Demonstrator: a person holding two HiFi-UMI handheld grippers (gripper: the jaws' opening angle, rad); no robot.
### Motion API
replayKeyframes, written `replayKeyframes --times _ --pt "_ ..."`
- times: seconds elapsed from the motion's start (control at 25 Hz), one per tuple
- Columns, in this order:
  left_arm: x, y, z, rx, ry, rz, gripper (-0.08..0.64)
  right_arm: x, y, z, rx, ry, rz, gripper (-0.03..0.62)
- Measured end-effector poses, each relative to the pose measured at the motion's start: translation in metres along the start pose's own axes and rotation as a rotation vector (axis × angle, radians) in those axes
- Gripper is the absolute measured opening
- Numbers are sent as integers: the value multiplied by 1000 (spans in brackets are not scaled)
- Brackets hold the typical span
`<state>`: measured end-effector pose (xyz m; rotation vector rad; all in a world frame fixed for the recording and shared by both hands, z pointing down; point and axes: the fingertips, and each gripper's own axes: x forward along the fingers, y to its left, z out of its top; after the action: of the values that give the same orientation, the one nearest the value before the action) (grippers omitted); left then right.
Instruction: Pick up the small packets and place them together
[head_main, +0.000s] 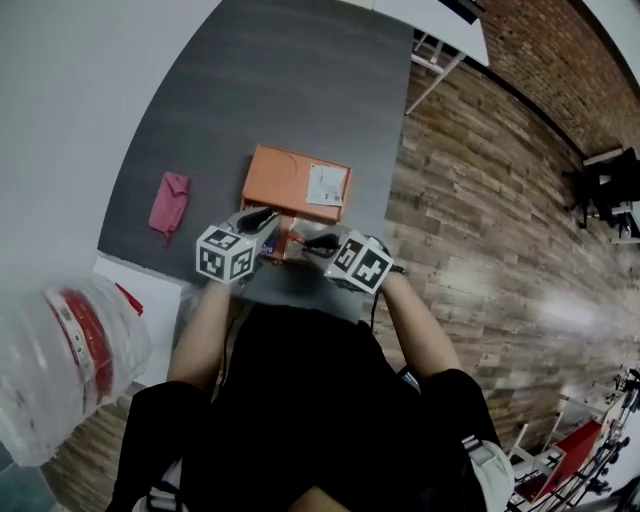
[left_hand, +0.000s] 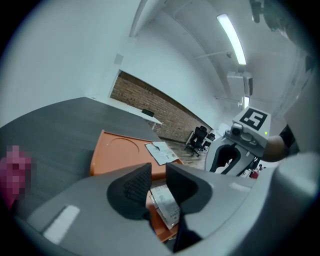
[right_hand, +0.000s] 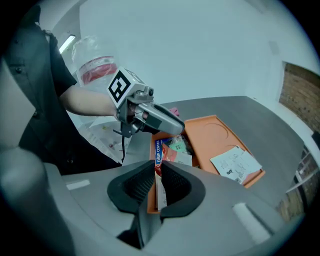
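Had the right gripper (right_hand: 156, 182) clamped shut on a drip coffee packet (right_hand: 158, 155), pads flat against both faces and the sachet standing on edge above the near end of the orange tray (right_hand: 220, 137). Judged that a grip meant to draw it clear of the others without creasing it. Held the left gripper (left_hand: 158, 172) over that same near end, jaws part-way apart, with a white printed packet (left_hand: 167, 205) showing in the gap; seemingly not pinched, though hard to judge from that angle. Poised there, most likely, for the next pick. Looked thin and flat, that held packet: red body, blue strip down one side with white lettering. Saw a teal packet (right_hand: 177, 146) and more sachets bunched in the tray's near end, and a paper slip (right_hand: 235, 162) at its far corner. Not yet gathered into one pile.
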<state>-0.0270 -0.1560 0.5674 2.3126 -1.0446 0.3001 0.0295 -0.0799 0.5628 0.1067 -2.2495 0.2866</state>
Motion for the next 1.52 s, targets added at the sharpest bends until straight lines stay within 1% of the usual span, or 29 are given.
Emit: replayKeyframes --times 0.12,0.28,0.44,0.56,0.8,0.96,1.12,1.28,1.36,1.4,1.44,1.48,1.52 --pt "1 2 7 -9 -24 28 86 -12 -7 9 -46 -13 -46 46" --pt "-6 10 16 -35 -57 70 86 -18 -27 23 -94 -30 -104 44" --pt "-19 19 18 -50 -80 109 86 -13 -47 37 -102 -50 -149 44" --pt "-30 28 16 -63 -97 140 86 -4 -58 46 -106 -57 -155 44" --pt "-46 32 9 -97 -113 179 86 9 -80 62 -164 -38 -184 43" --pt "-56 34 -1 -125 -111 202 86 22 -96 66 -215 2 -215 43" --pt "-67 36 -11 -154 -109 228 86 33 -113 66 -212 24 -231 41" --pt "-76 38 -22 -178 -100 254 86 43 -119 63 -214 43 -236 38" --pt "-79 40 -25 -184 -97 260 86 46 -123 61 -223 59 -260 41" --pt "-79 40 -26 -186 -96 261 86 47 -126 60 -231 64 -276 43" --pt "-80 41 -26 -186 -95 260 86 49 -127 60 -236 69 -289 62" --pt "-79 41 -26 -185 -95 258 86 49 -128 59 -235 69 -296 96" --pt "-78 41 -26 -183 -94 256 86 49 -129 60 -230 63 -298 106"
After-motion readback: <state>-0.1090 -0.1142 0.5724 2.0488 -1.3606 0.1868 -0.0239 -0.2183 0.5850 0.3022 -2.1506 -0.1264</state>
